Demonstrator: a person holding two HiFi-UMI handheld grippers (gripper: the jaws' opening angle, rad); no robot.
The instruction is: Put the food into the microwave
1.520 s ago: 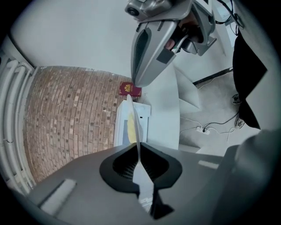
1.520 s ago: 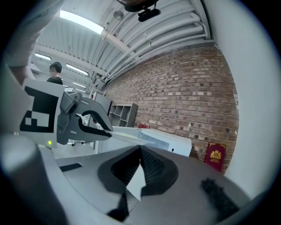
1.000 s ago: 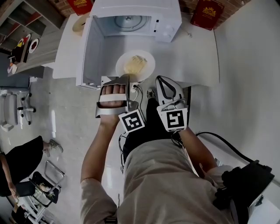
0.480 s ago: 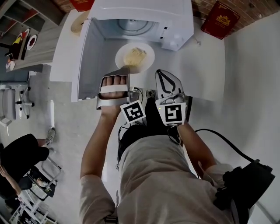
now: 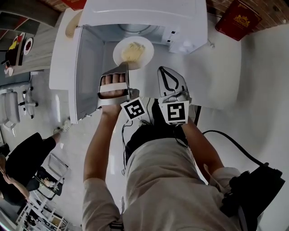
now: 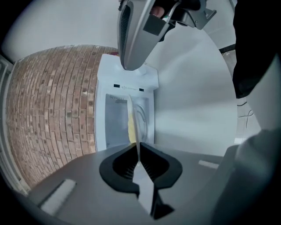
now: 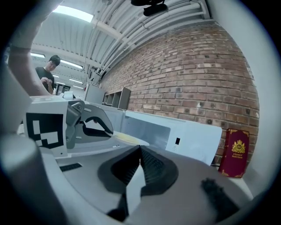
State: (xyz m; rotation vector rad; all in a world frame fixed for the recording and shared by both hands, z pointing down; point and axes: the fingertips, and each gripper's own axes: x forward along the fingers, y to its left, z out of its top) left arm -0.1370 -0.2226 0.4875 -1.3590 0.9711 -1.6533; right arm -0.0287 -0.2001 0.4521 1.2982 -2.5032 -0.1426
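Observation:
A white plate (image 5: 119, 57) of yellow food (image 5: 132, 50) is at the mouth of the white microwave (image 5: 149, 13), whose door (image 5: 86, 72) stands swung open to the left. My left gripper (image 5: 126, 67) is shut on the plate's near rim. In the left gripper view the plate (image 6: 133, 125) shows edge-on, clamped between the jaws of the left gripper (image 6: 138, 151), with the oven cavity straight ahead. My right gripper (image 5: 166, 72) hangs to the right of the plate, shut and empty. In the right gripper view the pads of the right gripper (image 7: 139, 154) meet with nothing between them.
The microwave stands on a white table (image 5: 216, 67) against a brick wall (image 7: 197, 74). A red book (image 5: 238, 20) leans at the back right. A round wooden item (image 5: 71, 27) lies left of the microwave. A person in black (image 5: 22, 158) sits on the floor at lower left.
Both grippers have moved forward toward the microwave. The plate, held by the left gripper, has gone from the table in front of the oven to its opening.

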